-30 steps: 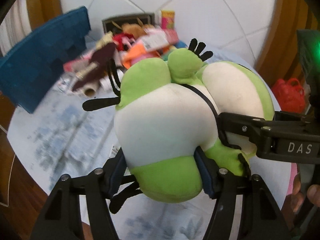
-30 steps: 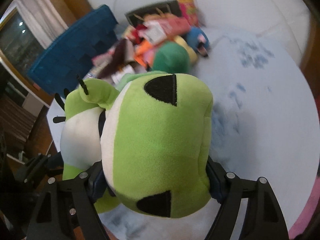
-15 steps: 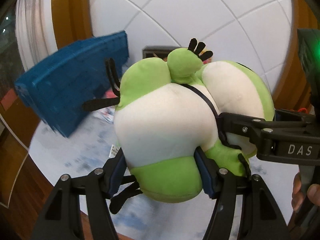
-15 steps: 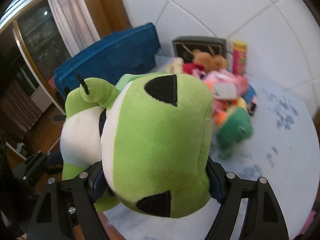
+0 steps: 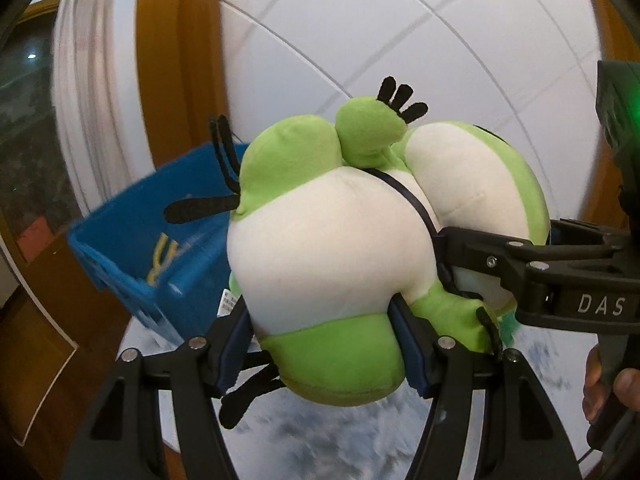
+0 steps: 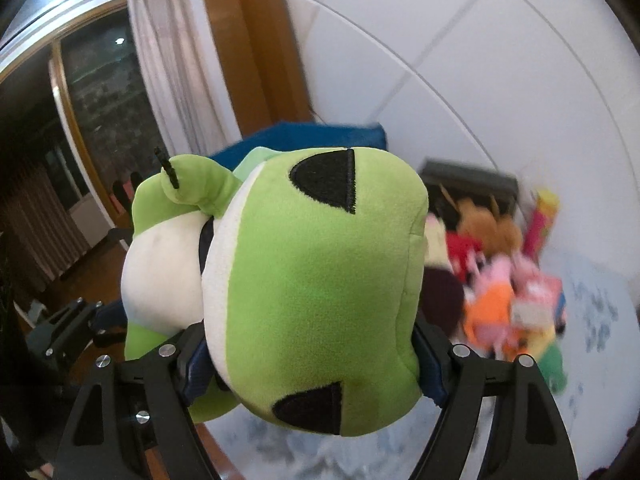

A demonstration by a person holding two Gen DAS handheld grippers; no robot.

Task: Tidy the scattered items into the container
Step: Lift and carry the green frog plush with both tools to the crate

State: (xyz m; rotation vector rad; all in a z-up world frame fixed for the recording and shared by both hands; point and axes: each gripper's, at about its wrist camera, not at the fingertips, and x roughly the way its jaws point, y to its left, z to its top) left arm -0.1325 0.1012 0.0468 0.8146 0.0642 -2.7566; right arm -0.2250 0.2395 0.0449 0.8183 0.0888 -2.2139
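A big green and white frog plush (image 5: 332, 248) is held in the air by both grippers. My left gripper (image 5: 320, 344) is shut on its lower body. My right gripper (image 6: 308, 344) is shut on its green head (image 6: 316, 280), and its black body shows at the right of the left wrist view (image 5: 532, 276). The blue container (image 5: 148, 256) stands behind and left of the plush, tilted open toward me; its top edge shows in the right wrist view (image 6: 304, 132). A pile of scattered toys (image 6: 508, 292) lies on the table to the right.
The round table has a white and blue cloth (image 5: 360, 432). A dark box (image 6: 468, 184) and a colourful carton (image 6: 540, 220) stand behind the toy pile by the white wall. A wooden pillar (image 5: 176, 60) and a curtain (image 5: 88, 112) stand at the left.
Both grippers have lifted the frog plush and swung left toward the blue container. The toy pile has slid right and down in view. The grips are unchanged.
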